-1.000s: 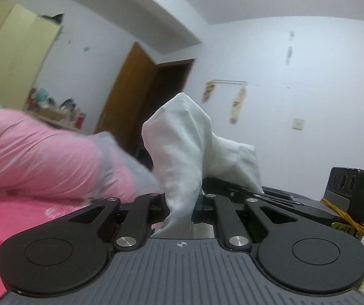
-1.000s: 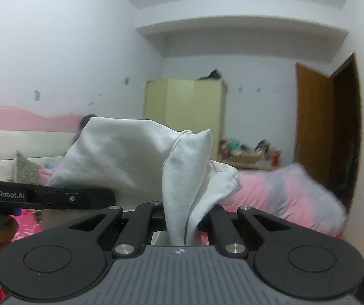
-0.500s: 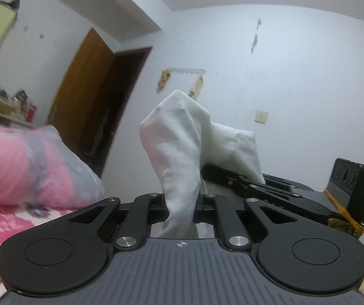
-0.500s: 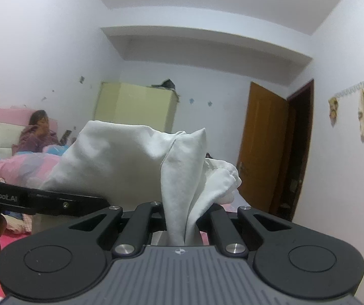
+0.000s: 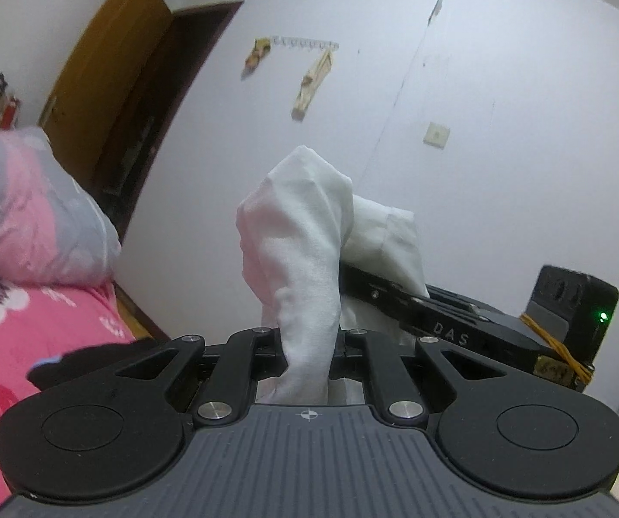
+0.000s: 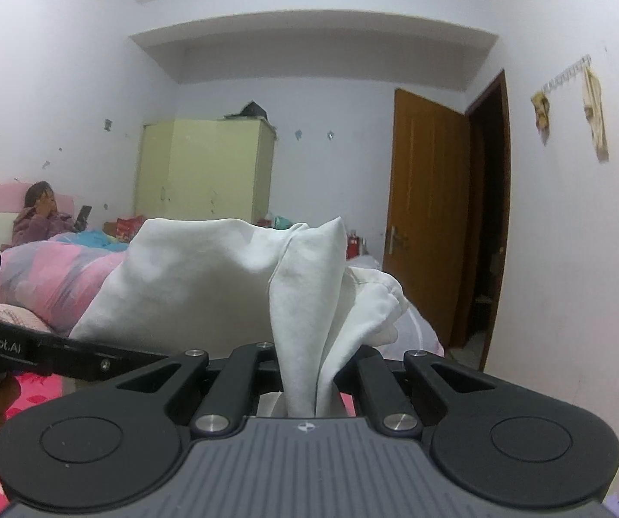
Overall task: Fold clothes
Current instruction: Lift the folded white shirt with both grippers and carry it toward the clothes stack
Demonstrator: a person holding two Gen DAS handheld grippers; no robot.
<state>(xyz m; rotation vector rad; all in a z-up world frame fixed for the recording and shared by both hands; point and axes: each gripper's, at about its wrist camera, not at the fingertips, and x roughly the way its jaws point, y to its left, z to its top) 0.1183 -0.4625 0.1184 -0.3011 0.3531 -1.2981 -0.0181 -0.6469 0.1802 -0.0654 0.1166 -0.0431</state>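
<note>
While my left gripper (image 5: pixel 307 371) and right gripper (image 6: pixel 305 382) each pinch a bunched fold of the white garment (image 6: pixel 205 276), it hangs in the air between them over the pink bed (image 5: pixel 28 336). I judge it light, limp and slip-prone; corners or hems give surer holds.
</note>
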